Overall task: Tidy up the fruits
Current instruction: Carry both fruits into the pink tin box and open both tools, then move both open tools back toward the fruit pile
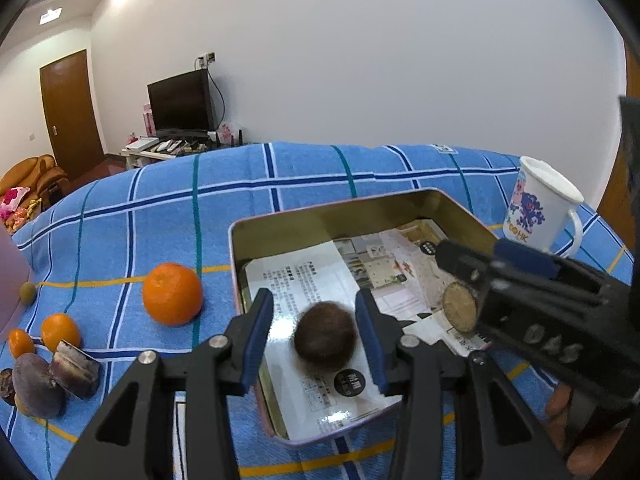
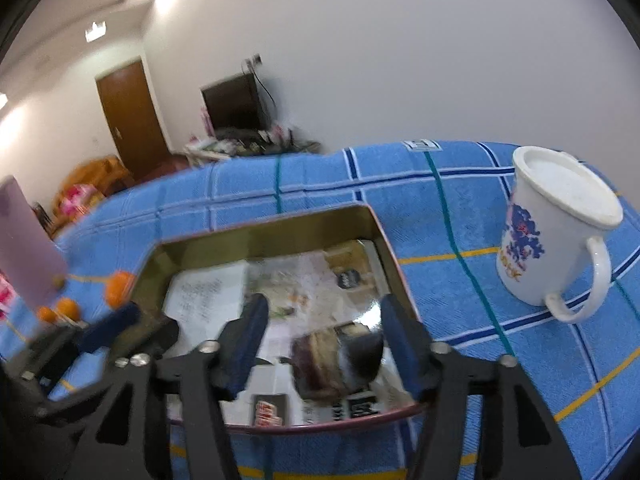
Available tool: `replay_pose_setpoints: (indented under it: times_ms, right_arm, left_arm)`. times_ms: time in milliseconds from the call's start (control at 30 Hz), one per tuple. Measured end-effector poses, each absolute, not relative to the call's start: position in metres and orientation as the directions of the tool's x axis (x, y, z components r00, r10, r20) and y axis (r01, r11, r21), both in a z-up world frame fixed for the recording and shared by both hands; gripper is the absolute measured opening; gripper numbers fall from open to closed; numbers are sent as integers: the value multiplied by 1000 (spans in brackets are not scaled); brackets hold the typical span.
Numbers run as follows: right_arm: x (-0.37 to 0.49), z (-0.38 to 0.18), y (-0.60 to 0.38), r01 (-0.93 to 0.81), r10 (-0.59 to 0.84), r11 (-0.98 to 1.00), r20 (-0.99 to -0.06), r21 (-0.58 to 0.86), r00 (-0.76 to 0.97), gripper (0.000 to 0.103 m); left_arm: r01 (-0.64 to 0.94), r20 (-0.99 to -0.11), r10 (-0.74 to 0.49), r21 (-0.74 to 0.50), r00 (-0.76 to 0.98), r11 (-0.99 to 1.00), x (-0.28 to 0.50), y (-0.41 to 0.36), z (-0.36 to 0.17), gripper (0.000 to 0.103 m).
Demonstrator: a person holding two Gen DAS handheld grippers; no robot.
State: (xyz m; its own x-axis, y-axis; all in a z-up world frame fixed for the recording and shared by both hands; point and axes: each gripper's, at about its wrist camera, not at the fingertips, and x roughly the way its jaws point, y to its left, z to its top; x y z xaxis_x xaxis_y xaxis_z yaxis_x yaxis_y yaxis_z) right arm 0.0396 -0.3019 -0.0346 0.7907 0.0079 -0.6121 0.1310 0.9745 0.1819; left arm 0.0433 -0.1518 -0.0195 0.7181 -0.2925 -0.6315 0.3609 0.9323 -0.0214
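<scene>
Dark brown round fruit (image 1: pixel 325 336), blurred, lies in the metal tin (image 1: pixel 304 220) on the printed paper lining (image 1: pixel 296 280), between the fingers of the left gripper (image 1: pixel 316 344); jaws wide, pads clear of it on both sides, holding nothing; second fruit, a cut piece (image 1: pixel 460 308) with pale flat face, sits in the tin to the right, just beside the tip of the right gripper (image 1: pixel 472 276) in left view; in right wrist view that cut piece (image 2: pixel 336 364) shows brownish purple flesh and dark skin, blurred, lying between the spread fingers of the right gripper (image 2: pixel 324 344); jaws wide, nothing gripped, contact on the right finger cannot be told; tin (image 2: pixel 256 232) stands on a blue checked cloth (image 1: pixel 160 208); outside the tin to the left on the cloth: large orange (image 1: pixel 173 294) near the tin wall, two small oranges (image 1: pixel 60 331) further left, a small greenish round fruit (image 1: pixel 27 293) by a pink object (image 1: pixel 10 280), purple fruit pieces (image 1: pixel 76 370) near the bottom left; white mug (image 2: pixel 556 232) with blue print and lid stands right of the tin, apart from it; behind: TV (image 1: pixel 180 102), brown door (image 1: pixel 72 112), white wall.
</scene>
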Motion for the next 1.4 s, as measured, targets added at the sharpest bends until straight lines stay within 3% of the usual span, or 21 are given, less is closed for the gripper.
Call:
replay_pose_setpoints:
  times_ms: [67,100,167,267,867,1400]
  right_arm:
    - [33,-28,-305,142,-4,971,-579,193,815,77]
    - [31,-25,-305,148,-14,970,-568,190,823,77]
    - [26,-19,-308,167,-42,969,-541,184,840,77]
    - [20,-13,-312,187,-68,962,-492,197,868,77]
    - [-2,-3,-296,246,-211,966,-308,77,928,77]
    - [-13,1,-267,226,-212,974,-249,32,945,77]
  left_arm:
    - [361,-617,-290,-11,732,933,40,-152,-18,62]
    - [360,-607,-289,-5,740,933,37,-152,-16,65]
    - [346,-579,-272,18,769,938,31,-152,-13,86]
    - [318,-530,-243,53,813,947,23,-149,-7,100]
    - [244,-440,-177,100,881,965,8,-114,1,103]
    - [167,-474,-101,100,875,981,5,-63,-1,103]
